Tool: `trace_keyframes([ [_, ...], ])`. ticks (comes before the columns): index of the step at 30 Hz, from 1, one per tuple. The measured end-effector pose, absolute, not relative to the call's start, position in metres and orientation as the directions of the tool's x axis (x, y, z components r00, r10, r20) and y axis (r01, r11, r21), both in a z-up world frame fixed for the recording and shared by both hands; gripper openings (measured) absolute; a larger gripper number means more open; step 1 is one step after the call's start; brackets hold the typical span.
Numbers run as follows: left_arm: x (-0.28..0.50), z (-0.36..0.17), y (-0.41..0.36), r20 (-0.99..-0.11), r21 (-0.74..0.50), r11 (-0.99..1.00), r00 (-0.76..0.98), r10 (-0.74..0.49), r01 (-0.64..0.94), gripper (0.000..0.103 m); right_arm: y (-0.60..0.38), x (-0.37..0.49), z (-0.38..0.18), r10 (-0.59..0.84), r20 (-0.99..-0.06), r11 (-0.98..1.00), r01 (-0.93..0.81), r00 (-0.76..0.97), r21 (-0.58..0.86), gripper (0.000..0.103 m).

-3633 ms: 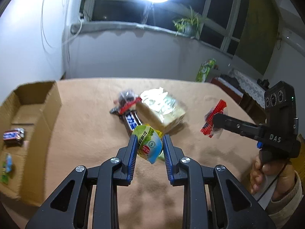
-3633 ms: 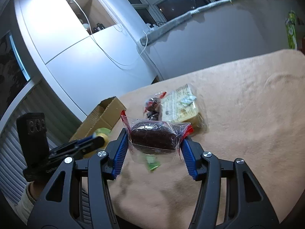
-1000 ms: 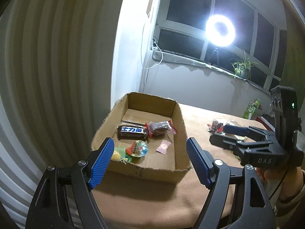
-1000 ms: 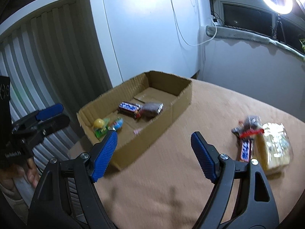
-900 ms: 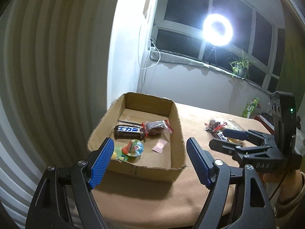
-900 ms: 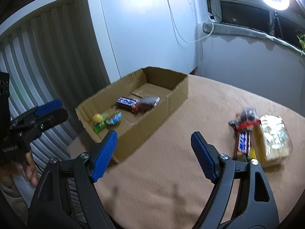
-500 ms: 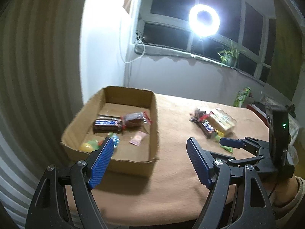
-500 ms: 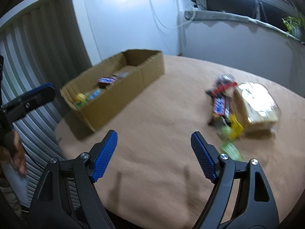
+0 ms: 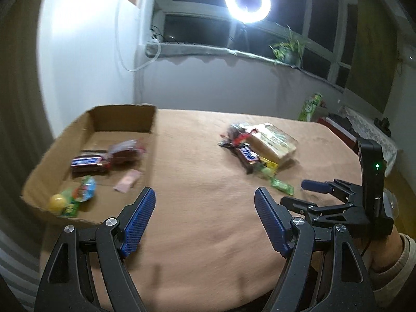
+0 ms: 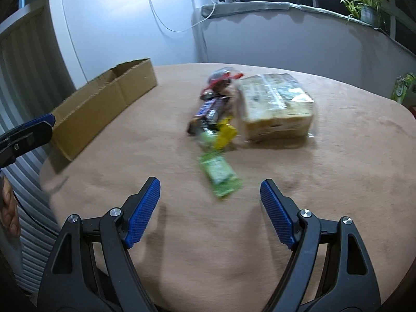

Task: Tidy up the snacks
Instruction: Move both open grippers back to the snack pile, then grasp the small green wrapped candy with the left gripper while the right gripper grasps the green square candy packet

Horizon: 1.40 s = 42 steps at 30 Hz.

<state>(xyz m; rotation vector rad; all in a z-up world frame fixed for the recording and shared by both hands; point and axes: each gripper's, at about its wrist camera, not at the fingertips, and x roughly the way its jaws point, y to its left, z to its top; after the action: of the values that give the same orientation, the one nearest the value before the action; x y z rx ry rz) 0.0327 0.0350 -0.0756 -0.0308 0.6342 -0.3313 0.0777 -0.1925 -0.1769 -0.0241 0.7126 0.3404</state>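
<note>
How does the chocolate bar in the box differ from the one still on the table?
The boxed bar lies in the cardboard box beside a red-wrapped snack; the table bar lies outside, in the snack pile against the big clear packet. The boxed bar runs crosswise, the table bar diagonally. Both have dark wrappers with blue-and-white lettering.

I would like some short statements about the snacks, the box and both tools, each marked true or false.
1. The brown cardboard box already holds snacks. True.
2. The right tool grips the flat green packet. False: its jaws stand open and empty, short of the packet.
3. The large clear-wrapped beige package lies on the tan tablecloth, outside the box. True.
4. The left tool holds a chocolate bar. False: it is open and empty.
5. The yellow ball-shaped snack lies beside the package. False: it is in the box.
</note>
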Motion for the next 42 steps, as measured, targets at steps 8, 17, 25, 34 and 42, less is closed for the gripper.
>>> trace_keyframes([
  [8, 0.066, -0.094, -0.016, -0.628, -0.146, 0.913, 0.677, -0.383, 0.381, 0.079, -0.190, 0.092, -0.182, 0.301, -0.663, 0.928, -0.369, 0.685, 0.040, 0.081],
  [17, 0.101, -0.110, -0.056, -0.672, -0.214, 0.871, 0.580, -0.460, 0.443, 0.078, -0.193, 0.101, -0.181, 0.311, -0.670, 0.909, -0.416, 0.674, 0.004, 0.049],
  [25, 0.115, -0.122, -0.082, -0.709, -0.239, 0.852, 0.516, -0.481, 0.467, 0.048, -0.212, 0.095, -0.182, 0.351, -0.651, 0.900, -0.434, 0.673, 0.036, 0.024],
  [34, 0.124, -0.128, -0.086, -0.718, -0.238, 0.869, 0.523, -0.459, 0.435, 0.015, -0.235, 0.094, -0.183, 0.393, -0.624, 0.895, -0.435, 0.675, 0.093, 0.024],
  [42, 0.118, -0.124, -0.078, -0.696, -0.248, 0.861, 0.536, -0.478, 0.445, 0.011, -0.239, 0.091, -0.182, 0.403, -0.609, 0.896, -0.430, 0.683, 0.109, 0.024],
])
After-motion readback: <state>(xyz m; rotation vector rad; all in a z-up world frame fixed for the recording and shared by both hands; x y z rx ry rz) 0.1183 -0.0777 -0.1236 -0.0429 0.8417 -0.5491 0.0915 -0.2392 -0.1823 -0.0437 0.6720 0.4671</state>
